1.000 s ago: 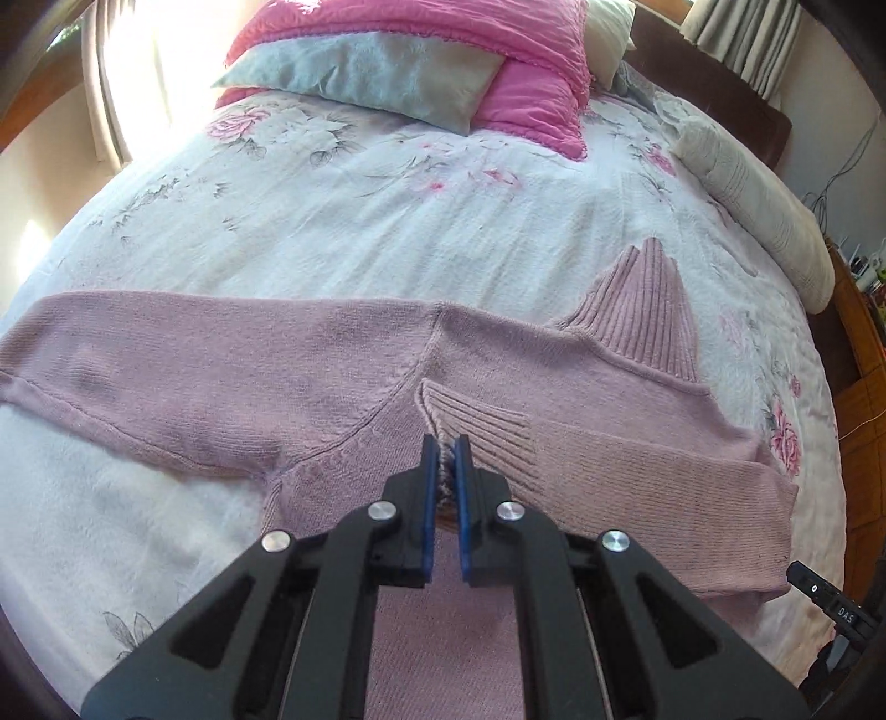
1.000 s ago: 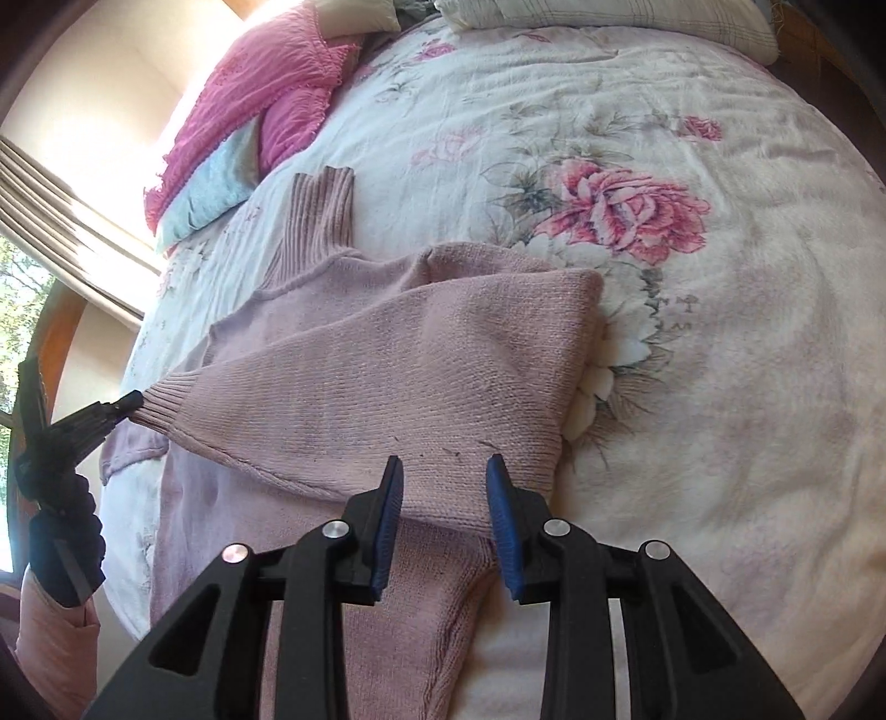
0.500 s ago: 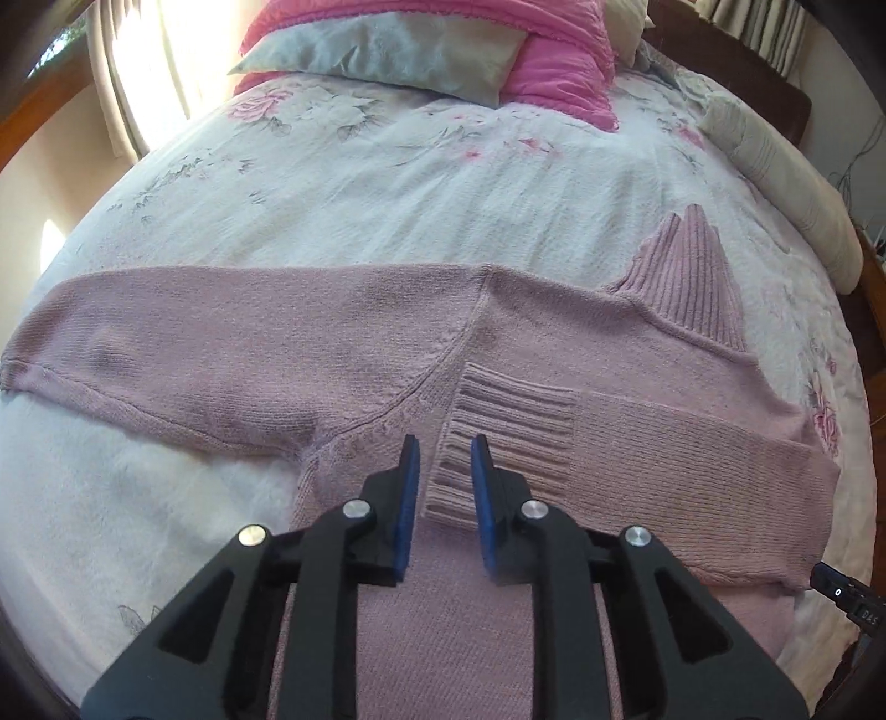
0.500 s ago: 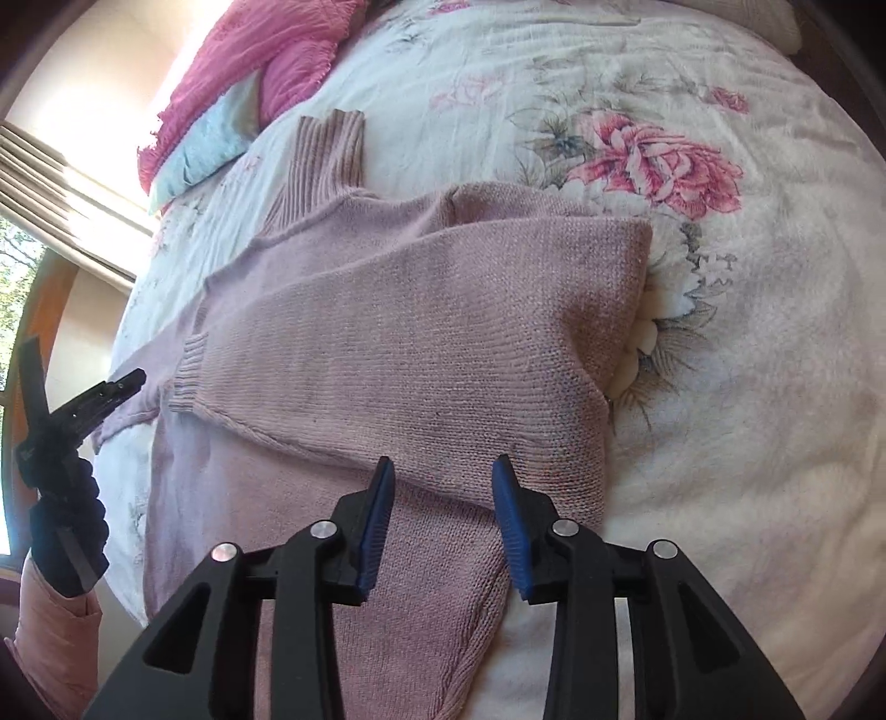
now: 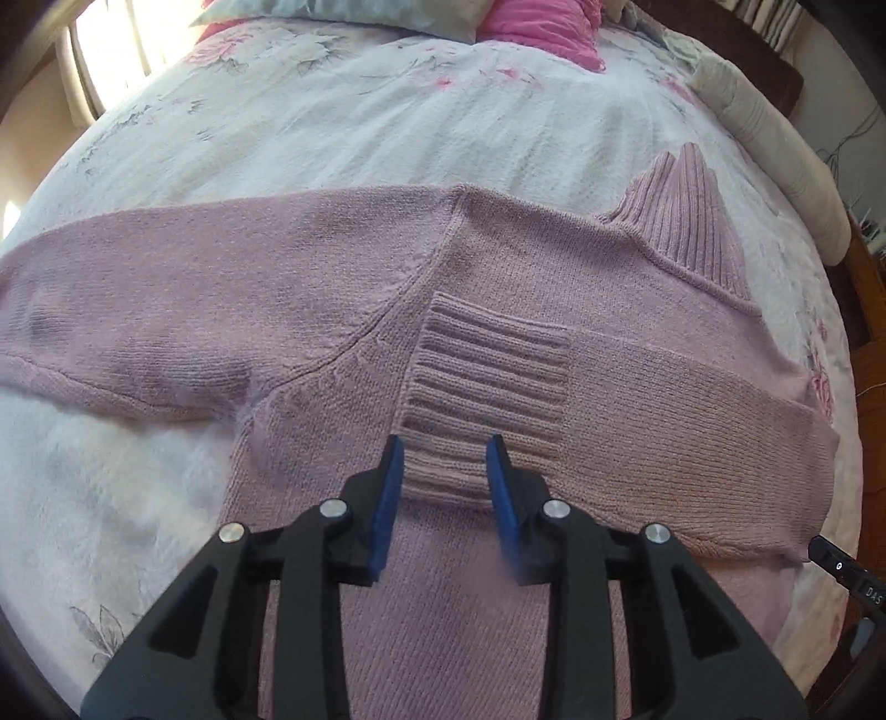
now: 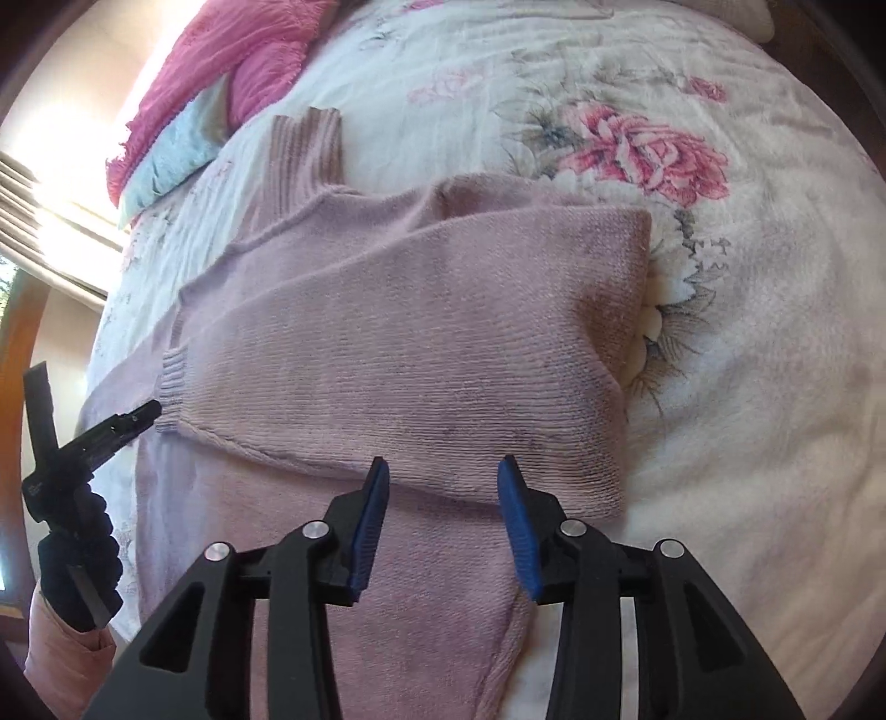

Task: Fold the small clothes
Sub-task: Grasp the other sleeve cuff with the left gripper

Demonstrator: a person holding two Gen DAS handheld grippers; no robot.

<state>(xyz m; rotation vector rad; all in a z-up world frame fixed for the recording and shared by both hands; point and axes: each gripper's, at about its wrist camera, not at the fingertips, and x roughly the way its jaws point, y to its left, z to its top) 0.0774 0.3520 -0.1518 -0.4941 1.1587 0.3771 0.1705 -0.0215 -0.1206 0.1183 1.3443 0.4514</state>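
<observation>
A bed (image 5: pixel 343 127) with a white floral cover fills my view, bright window light and curtains off to its left side and pink and pale blue pillows (image 5: pixel 531 27) stacked at the head. Spread flat across the cover lies a dusty pink knit sweater (image 5: pixel 310 310). Starting at the left, one sleeve (image 5: pixel 138 310) stretches straight out sideways toward the bed's edge. Nearer the middle, the other sleeve (image 6: pixel 432 354) is folded across the chest, and its ribbed cuff (image 5: pixel 487 387) rests on the body of the sweater. My left gripper (image 5: pixel 446 487) hovers over the near edge of that cuff with its blue pads spread apart, holding nothing; the cuff shows between them. Further right, the ribbed turtleneck collar (image 5: pixel 692 221) points up toward the head of the bed, and a long white bolster (image 5: pixel 775 138) lies along the far right side. In the right wrist view, my right gripper (image 6: pixel 443 509) hangs over the lower edge of the folded sleeve, near its fold at the shoulder, pads likewise wide apart and empty. Beyond it, a large pink rose (image 6: pixel 653 149) is printed on the cover beside the sweater's right edge.
</observation>
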